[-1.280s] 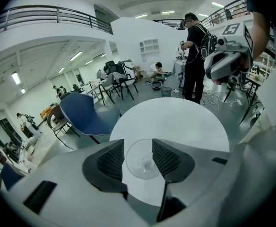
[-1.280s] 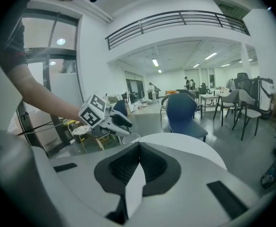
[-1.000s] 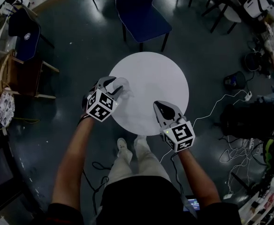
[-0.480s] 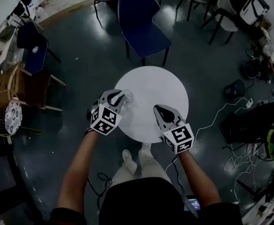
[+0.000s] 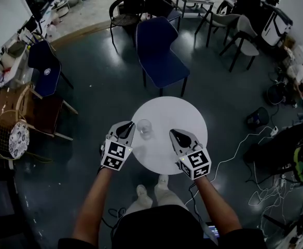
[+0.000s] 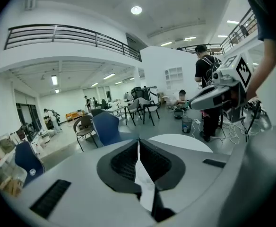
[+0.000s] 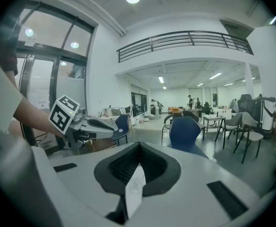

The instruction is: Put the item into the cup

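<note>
Dark floor (image 5: 99,87): polished, with chairs standing about.

Round white table (image 5: 167,113): stands directly before the person. Its top carries one object only.

Blue chair (image 5: 159,51): beyond the table's far edge, seat facing the table, not touching it.

Left gripper (image 5: 127,126): held over the table's left edge, pointing away from the person and somewhat downward. Its jaws have just been closing and now stand together. Nothing is between them (its own view shows only a thin sliver of white tabletop through the seam). Its marker cube (image 5: 115,155) sits at the rear, over the hand.

Right gripper (image 5: 175,134): held over the table's near right part, roughly parallel to the left one and well apart from it. Its jaws are together and nothing is gripped. Its marker cube (image 5: 195,163) is likewise at the rear.

Cup (image 5: 145,128): clear glass, upright on the left part of the tabletop, just beside the left gripper's tip. No contact can be seen. It lies between the two grippers, much nearer the left. Whether the item lies inside it cannot be made out at this size.
</note>
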Action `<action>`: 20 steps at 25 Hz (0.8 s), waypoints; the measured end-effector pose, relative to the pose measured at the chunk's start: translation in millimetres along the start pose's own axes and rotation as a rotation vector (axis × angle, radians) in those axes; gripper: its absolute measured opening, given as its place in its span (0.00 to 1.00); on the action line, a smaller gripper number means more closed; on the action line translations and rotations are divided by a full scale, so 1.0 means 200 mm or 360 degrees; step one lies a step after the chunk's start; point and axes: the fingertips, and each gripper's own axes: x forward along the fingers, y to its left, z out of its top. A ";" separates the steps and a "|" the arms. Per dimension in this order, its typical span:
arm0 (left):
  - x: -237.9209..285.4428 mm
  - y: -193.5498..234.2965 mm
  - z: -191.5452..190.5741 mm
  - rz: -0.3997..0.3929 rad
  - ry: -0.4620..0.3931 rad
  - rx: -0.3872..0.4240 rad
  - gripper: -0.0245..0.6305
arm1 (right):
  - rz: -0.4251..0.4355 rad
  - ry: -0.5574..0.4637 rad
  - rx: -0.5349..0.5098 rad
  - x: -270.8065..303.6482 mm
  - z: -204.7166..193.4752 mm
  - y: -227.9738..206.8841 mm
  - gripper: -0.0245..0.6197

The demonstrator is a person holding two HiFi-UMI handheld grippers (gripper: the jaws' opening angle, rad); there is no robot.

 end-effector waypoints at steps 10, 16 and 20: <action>-0.42 0.08 0.19 0.0115 -0.0307 -0.0355 0.06 | 0.0014 -0.0074 -0.0107 -0.03 0.26 0.14 0.06; -0.65 0.08 0.29 0.0112 -0.0437 -0.0368 0.06 | 0.0000 -0.0134 -0.0133 -0.07 0.41 0.26 0.06; -0.80 0.09 0.33 0.0119 -0.0494 -0.0354 0.06 | -0.0010 -0.0162 -0.0132 -0.10 0.47 0.38 0.06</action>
